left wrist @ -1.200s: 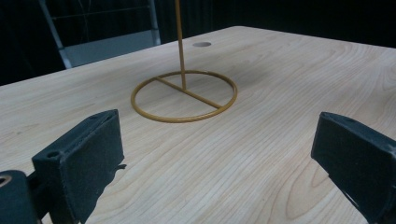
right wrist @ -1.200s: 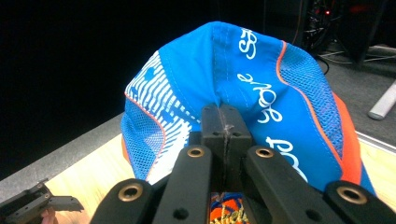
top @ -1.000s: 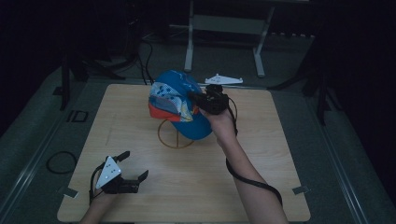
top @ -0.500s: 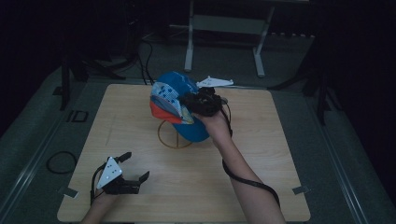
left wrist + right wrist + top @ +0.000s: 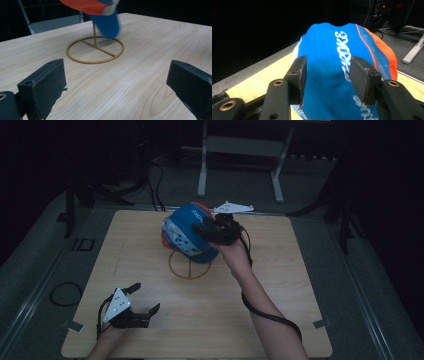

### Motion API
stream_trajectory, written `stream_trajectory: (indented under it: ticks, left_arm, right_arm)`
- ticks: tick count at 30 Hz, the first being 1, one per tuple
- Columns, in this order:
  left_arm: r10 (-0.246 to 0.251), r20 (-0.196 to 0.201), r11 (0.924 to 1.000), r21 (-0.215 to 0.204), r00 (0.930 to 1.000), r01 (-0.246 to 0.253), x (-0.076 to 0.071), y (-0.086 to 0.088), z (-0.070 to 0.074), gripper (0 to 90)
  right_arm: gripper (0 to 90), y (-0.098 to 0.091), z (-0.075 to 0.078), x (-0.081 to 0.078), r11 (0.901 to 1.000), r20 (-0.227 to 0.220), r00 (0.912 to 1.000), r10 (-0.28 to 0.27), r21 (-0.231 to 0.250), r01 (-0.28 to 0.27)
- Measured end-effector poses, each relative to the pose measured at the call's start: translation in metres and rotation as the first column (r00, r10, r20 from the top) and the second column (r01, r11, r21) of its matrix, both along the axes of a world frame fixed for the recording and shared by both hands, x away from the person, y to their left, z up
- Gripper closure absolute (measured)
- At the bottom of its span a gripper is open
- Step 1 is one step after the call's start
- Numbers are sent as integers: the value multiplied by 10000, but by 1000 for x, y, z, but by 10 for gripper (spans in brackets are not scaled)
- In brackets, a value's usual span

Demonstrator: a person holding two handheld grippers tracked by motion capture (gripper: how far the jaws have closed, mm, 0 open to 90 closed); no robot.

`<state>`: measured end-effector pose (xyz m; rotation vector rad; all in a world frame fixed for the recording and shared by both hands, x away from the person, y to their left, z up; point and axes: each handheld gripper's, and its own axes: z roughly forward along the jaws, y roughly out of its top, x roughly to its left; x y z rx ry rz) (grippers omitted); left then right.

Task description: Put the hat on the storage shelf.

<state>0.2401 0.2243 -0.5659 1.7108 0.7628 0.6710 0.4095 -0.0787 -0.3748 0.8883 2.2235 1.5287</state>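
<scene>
I see the table (image 5: 150, 330) carrying a gold wire stand (image 5: 95, 50) with a blue cap (image 5: 187, 232) resting on top. My right hand-held gripper (image 5: 204, 231) sits against the cap, jaws just opening, cloth between them unpinched. My left hand-held gripper (image 5: 145, 297) waits well apart, jaws spread wide, empty.

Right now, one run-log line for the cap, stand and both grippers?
blue and orange fabric cap: on gold wire stand | right gripper: jaws just opening, astride cap | left gripper: open, idle on wooden table
</scene>
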Motion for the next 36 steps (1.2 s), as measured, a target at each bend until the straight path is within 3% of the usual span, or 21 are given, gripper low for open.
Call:
stream_trajectory:
  ticks: [10, 16, 17, 24, 32, 36]
  left_arm:
    - [-33, -15, 10000, -23, 10000, 33, 0, 0, -1, 27]
    - [-22, -8, 10000, 30, 10000, 23, 0, 0, -1, 27]
    - [-32, -9, 10000, 38, 10000, 32, 0, 0, -1, 27]
    - [-45, -25, 9999, 128, 10000, 46, 1, -1, -2, 27]
    - [-57, -55, 10000, 82, 10000, 57, 0, -1, -3, 27]
    - [-81, -85, 9998, 171, 9999, 82, 1, -1, -5, 27]
  right_arm:
    - [392, -5, 0, -1, 9995, -94, 9997, 238, 202, -236]
    - [230, -8, 1, -9, 9983, 188, 9985, 515, 248, -519]
    - [161, -9, 1, -10, 9969, 138, 9972, 734, 271, -738]
    - [143, -14, 0, -13, 9949, 148, 9952, 970, 274, -974]
    - [143, -19, -6, -21, 9942, 373, 9939, 1036, -322, -1025]
    - [143, -24, -11, -24, 9932, 305, 9933, 1116, -355, -1105]
